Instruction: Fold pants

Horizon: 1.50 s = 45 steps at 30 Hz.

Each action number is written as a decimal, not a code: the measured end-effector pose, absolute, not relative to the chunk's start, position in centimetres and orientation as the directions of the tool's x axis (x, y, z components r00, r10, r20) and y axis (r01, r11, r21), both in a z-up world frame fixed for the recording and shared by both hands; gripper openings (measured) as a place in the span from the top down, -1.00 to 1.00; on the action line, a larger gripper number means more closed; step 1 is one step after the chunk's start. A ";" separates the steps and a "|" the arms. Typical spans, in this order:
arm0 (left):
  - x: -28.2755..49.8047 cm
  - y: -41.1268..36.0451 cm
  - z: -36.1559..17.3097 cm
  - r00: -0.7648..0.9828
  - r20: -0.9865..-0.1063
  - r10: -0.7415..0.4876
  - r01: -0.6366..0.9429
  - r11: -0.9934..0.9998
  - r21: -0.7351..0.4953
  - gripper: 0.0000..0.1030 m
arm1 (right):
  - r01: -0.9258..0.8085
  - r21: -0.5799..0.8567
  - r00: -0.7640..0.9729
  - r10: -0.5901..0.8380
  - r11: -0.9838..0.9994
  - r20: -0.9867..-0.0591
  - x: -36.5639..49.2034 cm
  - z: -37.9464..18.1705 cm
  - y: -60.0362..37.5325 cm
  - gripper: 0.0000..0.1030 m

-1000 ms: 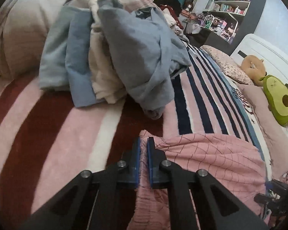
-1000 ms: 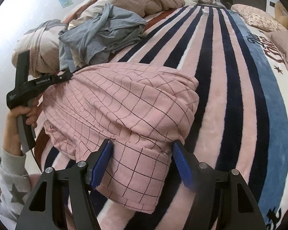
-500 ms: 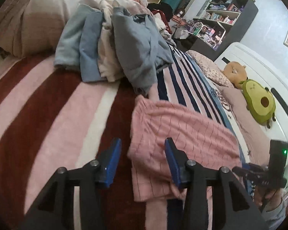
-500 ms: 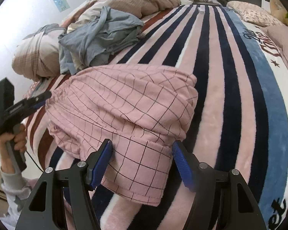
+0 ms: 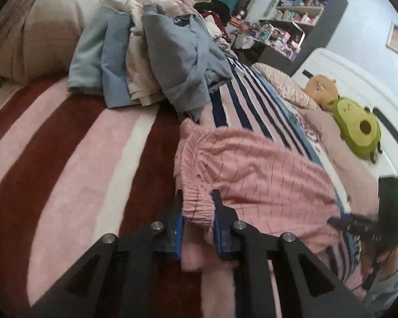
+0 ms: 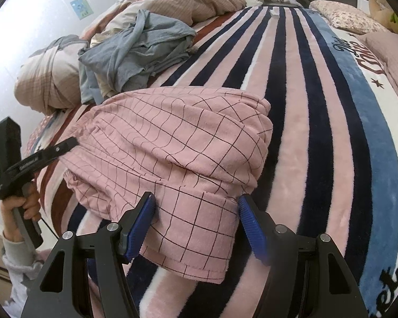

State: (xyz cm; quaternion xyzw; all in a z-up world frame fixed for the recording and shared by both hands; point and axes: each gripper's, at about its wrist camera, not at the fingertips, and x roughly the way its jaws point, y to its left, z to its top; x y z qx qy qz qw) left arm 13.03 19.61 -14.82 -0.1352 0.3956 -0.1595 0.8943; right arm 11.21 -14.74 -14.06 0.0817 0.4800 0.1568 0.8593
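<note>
Pink checked pants lie folded over on the striped blanket; they also show in the left wrist view. My left gripper has its jaws partly open around the gathered waistband, which sits between the blue pads. My right gripper is wide open, its pads on either side of the folded leg end without clamping it. The left gripper also shows in the right wrist view at the waistband edge.
A heap of grey, blue and cream clothes lies beyond the pants. A rolled duvet sits at the left. An avocado plush and pillows lie by the white headboard. Shelves stand behind the bed.
The left gripper let go of the waistband corner, opened, drew back, then moved forward so the waistband sits between its narrowing jaws. The right gripper stayed open over the leg end.
</note>
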 end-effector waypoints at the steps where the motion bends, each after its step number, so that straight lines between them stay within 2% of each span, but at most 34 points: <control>1: 12.8 19.7 -15.1 0.632 -0.672 -0.386 0.172 0.915 -0.364 0.71 | -0.194 0.293 0.484 0.351 0.936 -0.802 11.2 -14.2 -14.8 -0.20; 6: 12.7 19.8 -15.9 0.621 -0.713 -0.326 0.129 0.940 -0.317 0.70 | -0.190 0.314 0.432 0.367 0.930 -0.824 11.0 -16.0 -15.3 -0.40; 9: 12.9 19.9 -15.7 0.626 -0.714 -0.313 0.115 0.943 -0.312 0.56 | -0.201 0.303 0.432 0.362 0.932 -0.826 10.6 -16.4 -15.3 -0.43; 12: 13.4 21.5 -14.2 0.664 -0.665 -0.342 0.102 0.922 -0.372 0.13 | -0.203 0.304 0.425 0.364 0.931 -0.829 10.5 -15.9 -15.4 -0.44; 16: 15.1 22.2 -12.8 0.666 -0.654 -0.359 0.092 0.909 -0.406 -0.11 | -0.216 0.328 0.454 0.392 0.920 -0.800 10.9 -13.9 -15.8 -0.45; 20: 18.2 21.0 -13.6 0.614 -0.682 -0.396 0.091 0.895 -0.437 -0.13 | -0.196 0.365 0.482 0.414 0.910 -0.772 12.4 -12.7 -16.3 -0.45; 25: 19.8 18.6 -16.2 0.537 -0.735 -0.414 0.123 0.900 -0.418 -0.13 | -0.167 0.373 0.460 0.407 0.913 -0.789 14.2 -14.0 -16.2 -0.45; 32: 19.6 16.0 -16.9 0.527 -0.766 -0.369 0.163 0.928 -0.335 -0.16 | -0.165 0.415 0.407 0.445 0.895 -0.798 15.0 -16.8 -15.7 -0.48; 35: 19.6 15.9 -16.9 0.528 -0.764 -0.371 0.167 0.927 -0.335 -0.14 | -0.170 0.413 0.411 0.445 0.895 -0.796 15.1 -17.0 -15.4 -0.48; 37: 19.7 16.0 -16.9 0.522 -0.758 -0.391 0.176 0.919 -0.353 0.00 | -0.174 0.409 0.412 0.444 0.896 -0.796 15.1 -17.0 -15.2 -0.47; 39: 19.7 15.7 -16.8 0.522 -0.756 -0.395 0.179 0.917 -0.355 0.03 | -0.180 0.406 0.412 0.444 0.896 -0.796 15.2 -16.9 -14.9 -0.44; 45: 19.5 14.7 -16.2 0.530 -0.758 -0.380 0.203 0.925 -0.322 0.29 | -0.183 0.405 0.419 0.444 0.896 -0.792 15.2 -16.8 -14.3 -0.30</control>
